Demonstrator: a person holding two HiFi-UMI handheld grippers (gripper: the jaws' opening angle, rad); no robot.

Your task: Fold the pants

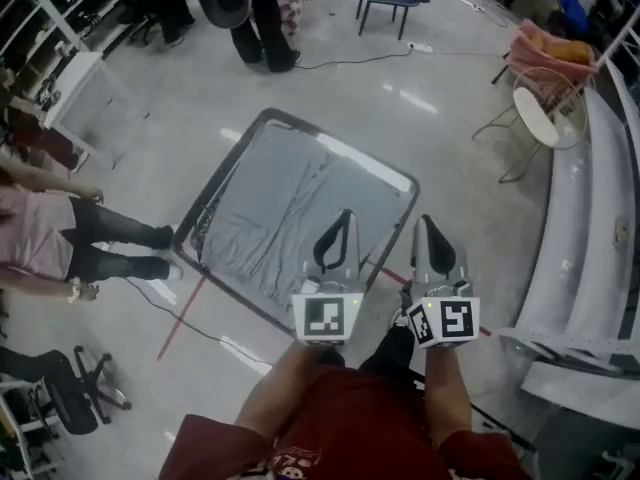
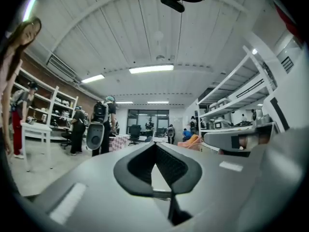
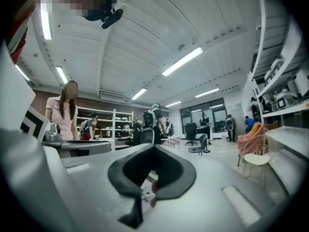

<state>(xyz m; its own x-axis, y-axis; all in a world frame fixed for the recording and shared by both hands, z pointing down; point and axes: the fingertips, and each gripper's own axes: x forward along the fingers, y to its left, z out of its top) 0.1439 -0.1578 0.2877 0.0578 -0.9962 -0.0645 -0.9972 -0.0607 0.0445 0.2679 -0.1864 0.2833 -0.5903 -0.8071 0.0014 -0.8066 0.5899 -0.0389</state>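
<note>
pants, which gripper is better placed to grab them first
Left, probably. In the head view the left gripper shows over the pants, while the right gripper shows past the table edge. Both are shut and empty.

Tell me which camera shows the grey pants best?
The head view: it looks down on the grey fabric pants spread across the dark-rimmed table. Both gripper views look out across the room and show none of them.

No readable text or labels.
</note>
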